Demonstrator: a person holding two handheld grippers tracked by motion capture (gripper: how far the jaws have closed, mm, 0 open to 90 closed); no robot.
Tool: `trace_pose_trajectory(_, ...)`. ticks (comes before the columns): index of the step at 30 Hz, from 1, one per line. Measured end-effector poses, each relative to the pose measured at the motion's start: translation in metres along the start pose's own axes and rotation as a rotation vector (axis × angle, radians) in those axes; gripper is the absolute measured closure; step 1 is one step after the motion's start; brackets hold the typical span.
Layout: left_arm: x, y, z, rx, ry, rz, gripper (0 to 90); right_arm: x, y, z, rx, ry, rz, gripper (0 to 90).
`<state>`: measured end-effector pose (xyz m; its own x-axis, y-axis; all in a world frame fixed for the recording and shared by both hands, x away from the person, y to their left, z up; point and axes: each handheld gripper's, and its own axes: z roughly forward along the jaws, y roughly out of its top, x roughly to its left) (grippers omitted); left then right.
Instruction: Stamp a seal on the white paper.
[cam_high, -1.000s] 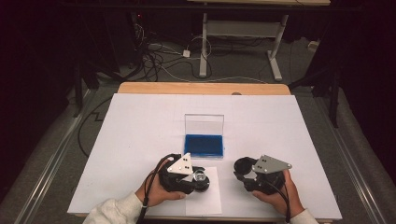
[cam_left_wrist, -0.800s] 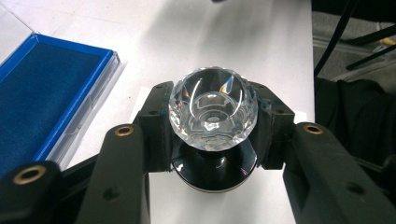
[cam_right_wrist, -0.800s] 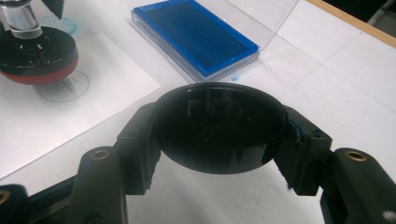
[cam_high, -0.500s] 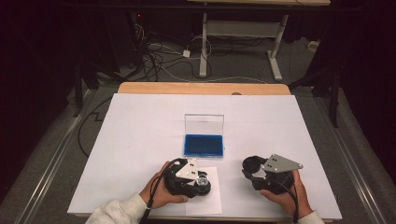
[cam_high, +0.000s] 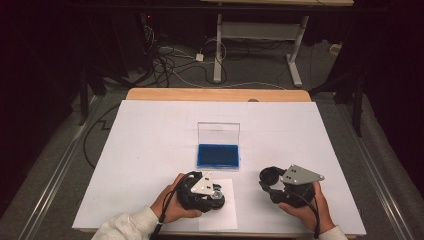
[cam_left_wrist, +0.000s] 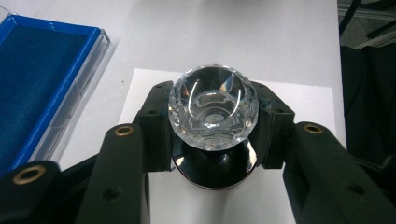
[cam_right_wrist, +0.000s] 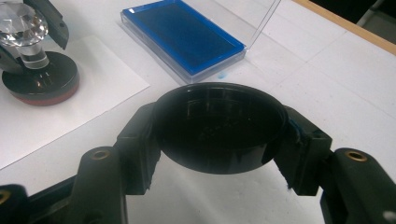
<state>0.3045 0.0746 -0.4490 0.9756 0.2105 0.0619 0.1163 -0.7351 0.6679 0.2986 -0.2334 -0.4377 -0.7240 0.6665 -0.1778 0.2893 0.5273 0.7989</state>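
The clear faceted crystal-knobbed stamp with a round black base (cam_left_wrist: 213, 112) is clamped at its knob between the jaws of the left gripper (cam_high: 202, 191). Its base sits below the jaws, pressed flat on the small white paper sheet (cam_left_wrist: 299, 100), presumably so an inked print is made there. The round black plastic cap (cam_right_wrist: 219, 126) is clamped between the jaws of the right gripper (cam_high: 286, 186), open side up, held off to the side of the sheet above the white table cover (cam_high: 150, 140), likely so the stamp face stays free. The open clear case with a blue ink pad (cam_right_wrist: 182, 35) lies beyond both jaw pairs, lid upright, within reach for re-inking.

Against the earlier frames, the left gripper is seen shifted slightly toward the near table edge, with the stamp over the sheet as before. The right gripper is moved outward and nearer the person, farther from the left gripper. The ink pad case is unchanged.
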Motion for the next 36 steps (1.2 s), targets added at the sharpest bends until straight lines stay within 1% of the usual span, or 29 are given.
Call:
trace_pose_trajectory(3,-0.0019,-0.0004,-0.0004,0.008,0.010,0.002,54.6,0.0009,0.0002,-0.0004,-0.006,-0.001,0.000,38.5)
trace_pose_trajectory(6,-0.0033,-0.0015,-0.0006,0.005,0.016,-0.007,54.6,0.0023,0.0014,-0.0013,-0.013,0.000,-0.002,38.5)
trace_pose_trajectory(8,-0.0031,-0.0028,-0.0005,-0.003,0.013,-0.014,54.5,0.0017,0.0017,-0.0025,-0.015,0.001,0.000,38.5)
trace_pose_trajectory(10,-0.0040,-0.0024,0.0002,-0.003,0.019,-0.011,54.6,0.0002,0.0013,-0.0032,-0.020,-0.003,0.006,38.5)
trace_pose_trajectory(12,-0.0029,-0.0031,0.0000,-0.006,0.012,-0.015,54.6,-0.0007,0.0010,-0.0032,-0.020,-0.007,0.009,38.5)
trace_pose_trajectory(18,-0.0044,-0.0005,0.0005,0.010,0.024,-0.003,54.5,0.0001,0.0014,-0.0024,-0.017,-0.003,0.001,38.5)
trace_pose_trajectory(23,-0.0029,-0.0022,0.0007,-0.002,0.014,-0.018,54.6,-0.0004,0.0017,-0.0031,-0.017,-0.009,0.007,38.5)
trace_pose_trajectory(30,-0.0041,-0.0032,0.0009,-0.004,0.020,-0.014,54.5,-0.0007,0.0020,-0.0060,-0.025,-0.011,0.006,38.5)
trace_pose_trajectory(36,-0.0039,-0.0018,0.0020,-0.002,0.021,-0.012,54.6,-0.0002,0.0027,-0.0045,-0.023,-0.004,0.003,38.5)
